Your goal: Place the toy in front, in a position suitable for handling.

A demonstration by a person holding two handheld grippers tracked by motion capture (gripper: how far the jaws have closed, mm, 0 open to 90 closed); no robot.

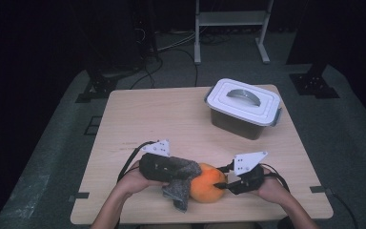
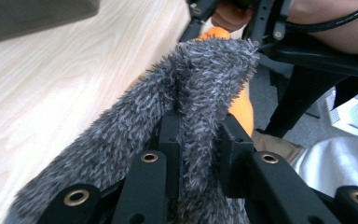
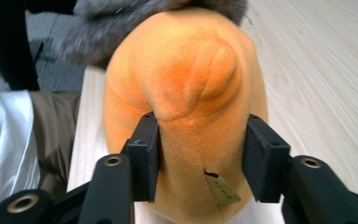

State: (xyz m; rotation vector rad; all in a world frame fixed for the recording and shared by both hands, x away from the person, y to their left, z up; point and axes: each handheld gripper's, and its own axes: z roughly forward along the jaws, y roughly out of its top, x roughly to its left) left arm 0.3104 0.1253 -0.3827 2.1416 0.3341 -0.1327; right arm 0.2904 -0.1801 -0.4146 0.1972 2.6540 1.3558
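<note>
Pinching shaggy grey cloth (image 2: 200, 93), left gripper (image 2: 198, 140), right gripper (image 3: 200, 154) squeezing rounded orange plush (image 3: 186, 84)

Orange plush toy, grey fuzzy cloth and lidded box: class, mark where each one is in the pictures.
orange plush toy (image 3: 186, 79), right gripper view, on its rounded front.
grey fuzzy cloth (image 2: 121, 130), left gripper view, on the hanging fold.
lidded box (image 1: 262, 102), high view, on the white lid.

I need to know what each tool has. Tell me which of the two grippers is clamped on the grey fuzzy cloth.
The left gripper: its jaws pinch a fold of the grey fuzzy cloth. The right gripper grips the orange plush toy instead.
</note>
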